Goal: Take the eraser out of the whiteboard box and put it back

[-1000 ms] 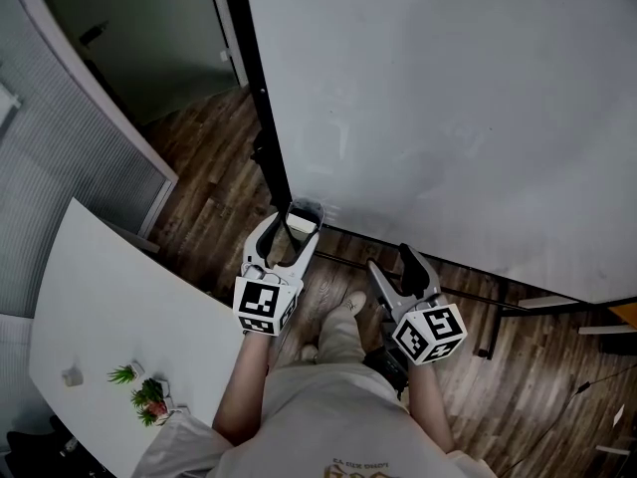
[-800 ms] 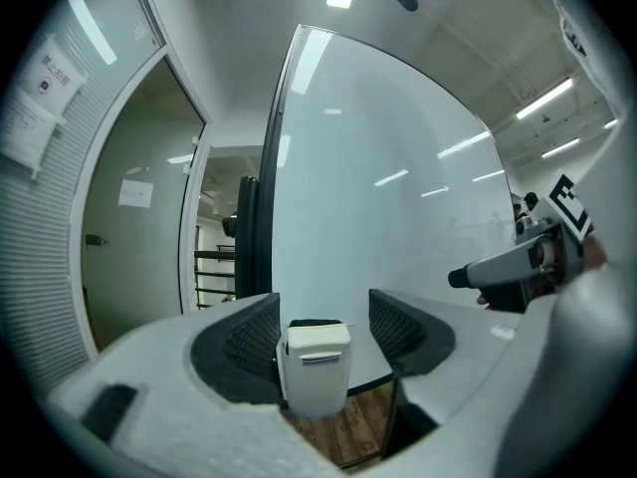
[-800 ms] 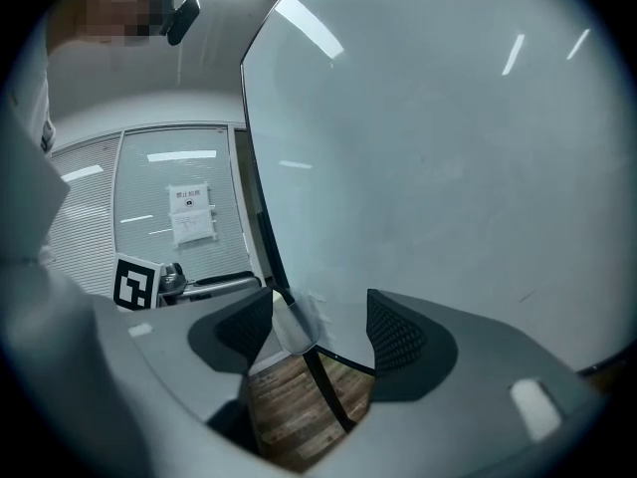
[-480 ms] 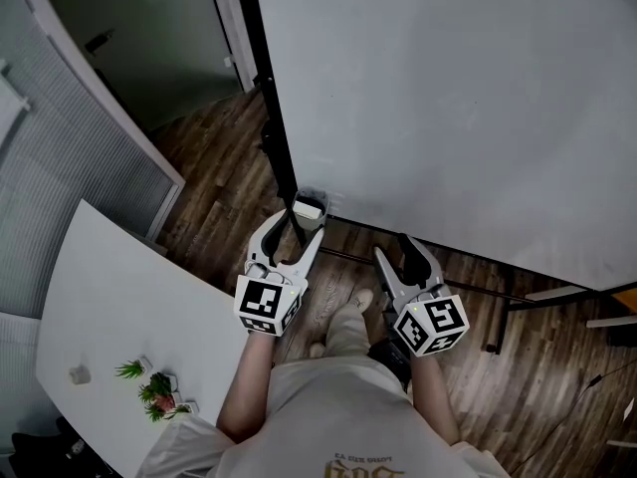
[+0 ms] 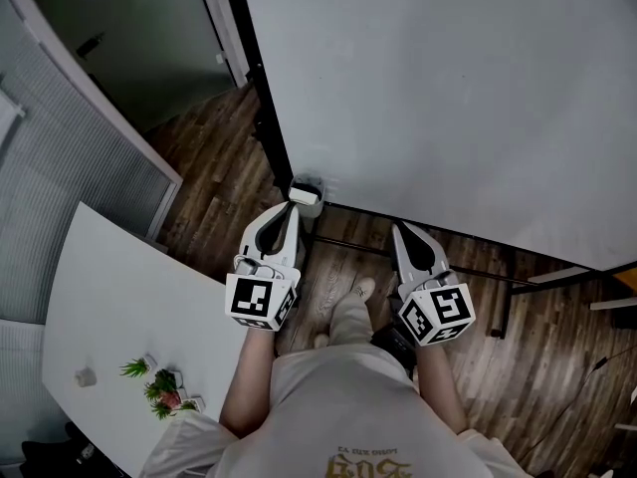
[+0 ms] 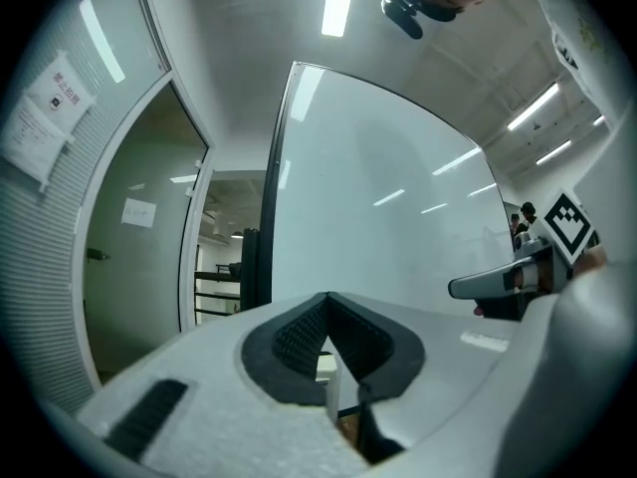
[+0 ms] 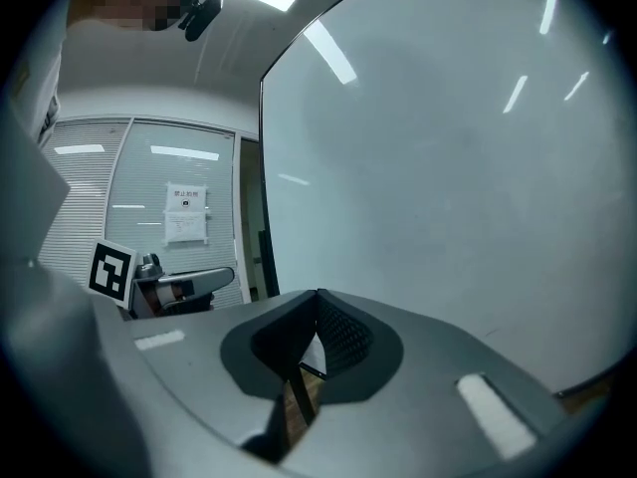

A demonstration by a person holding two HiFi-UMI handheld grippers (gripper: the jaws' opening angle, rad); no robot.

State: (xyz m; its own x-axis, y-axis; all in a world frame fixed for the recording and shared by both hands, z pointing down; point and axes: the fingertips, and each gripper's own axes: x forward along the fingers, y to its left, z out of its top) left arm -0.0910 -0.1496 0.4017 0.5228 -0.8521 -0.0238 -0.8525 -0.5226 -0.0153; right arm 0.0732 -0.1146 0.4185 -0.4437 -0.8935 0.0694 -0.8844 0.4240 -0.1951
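A small grey whiteboard box (image 5: 307, 194) hangs at the lower left corner of the whiteboard (image 5: 468, 88). A pale block, probably the eraser (image 5: 304, 197), lies in it. My left gripper (image 5: 290, 210) points at the box from just below it in the head view. Its jaws have just been closing and stand shut with nothing between them (image 6: 328, 305). My right gripper (image 5: 400, 229) is further right, in front of the board's lower edge. Its jaws have also just been closing and are shut on nothing (image 7: 318, 299). Each gripper view shows the other gripper at its side.
The whiteboard's black stand (image 5: 267, 118) runs down to the wooden floor (image 5: 214, 182). A white table (image 5: 109, 297) with small potted plants (image 5: 159, 391) is at the lower left. Glass partitions and a door (image 5: 129, 48) stand to the left. The person's shoes (image 5: 360, 290) are below the grippers.
Both grippers' jaws went from wide open to shut. The left gripper's tips earlier framed the box in the head view; now the closed tip sits just below it. Both hands rose a little.
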